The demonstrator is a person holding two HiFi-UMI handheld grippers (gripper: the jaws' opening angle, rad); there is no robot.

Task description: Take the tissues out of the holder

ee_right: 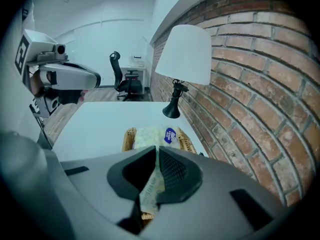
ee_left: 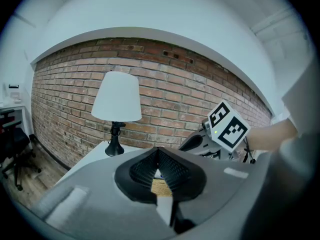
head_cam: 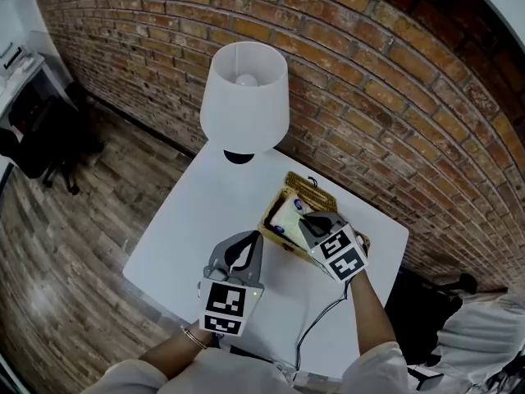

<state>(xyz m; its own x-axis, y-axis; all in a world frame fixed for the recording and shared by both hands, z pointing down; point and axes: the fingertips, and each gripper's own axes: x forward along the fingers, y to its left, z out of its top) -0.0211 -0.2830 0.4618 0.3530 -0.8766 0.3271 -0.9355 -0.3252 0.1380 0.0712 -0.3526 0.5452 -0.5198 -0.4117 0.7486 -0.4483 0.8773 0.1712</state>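
Observation:
A woven wicker holder (head_cam: 321,191) stands on the white table (head_cam: 197,220) near the brick wall. A pale green tissue pack (head_cam: 287,216) with a blue label lies in it. My right gripper (head_cam: 309,225) is over the holder's near end. In the right gripper view its jaws (ee_right: 156,153) are pressed together on a fold of the tissue pack's wrapper (ee_right: 150,184), while the rest of the pack (ee_right: 150,135) lies in the holder (ee_right: 129,137). My left gripper (head_cam: 243,251) hovers over the table just left of the holder, shut and holding nothing (ee_left: 159,153).
A white-shaded lamp (head_cam: 244,97) on a black base stands at the table's far corner by the brick wall. A cable (head_cam: 316,322) trails off the table's near edge. A black office chair (ee_right: 122,79) stands further back in the room on the wooden floor.

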